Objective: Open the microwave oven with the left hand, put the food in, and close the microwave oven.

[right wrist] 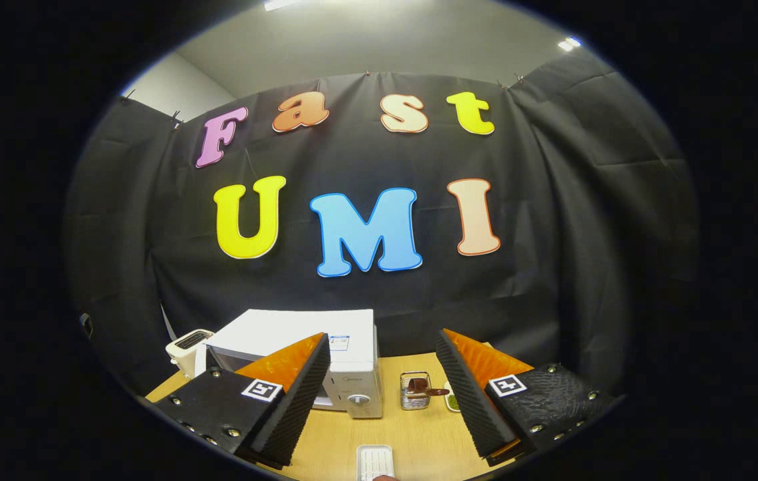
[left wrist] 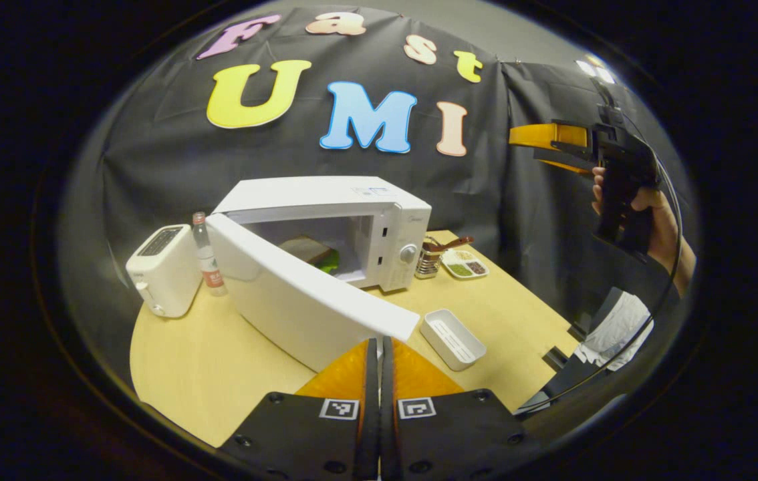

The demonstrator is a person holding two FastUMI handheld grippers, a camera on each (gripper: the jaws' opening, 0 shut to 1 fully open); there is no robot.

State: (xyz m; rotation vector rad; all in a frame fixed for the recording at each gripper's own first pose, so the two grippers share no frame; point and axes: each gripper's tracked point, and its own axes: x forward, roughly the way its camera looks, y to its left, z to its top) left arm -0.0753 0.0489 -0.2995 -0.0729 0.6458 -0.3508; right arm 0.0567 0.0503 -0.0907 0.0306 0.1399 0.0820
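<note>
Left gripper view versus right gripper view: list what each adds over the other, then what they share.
Left gripper view adds: the microwave door swung open, food inside, a bottle by the toaster, the left gripper shut, and a hand holding the right gripper. Right gripper view adds: that gripper's fingers spread wide apart. Shared: microwave, toaster, white tray, utensil holder, table.

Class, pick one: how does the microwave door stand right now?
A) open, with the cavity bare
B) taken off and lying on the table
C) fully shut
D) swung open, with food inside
D: the microwave door is swung open, and food lies in the cavity.
</note>
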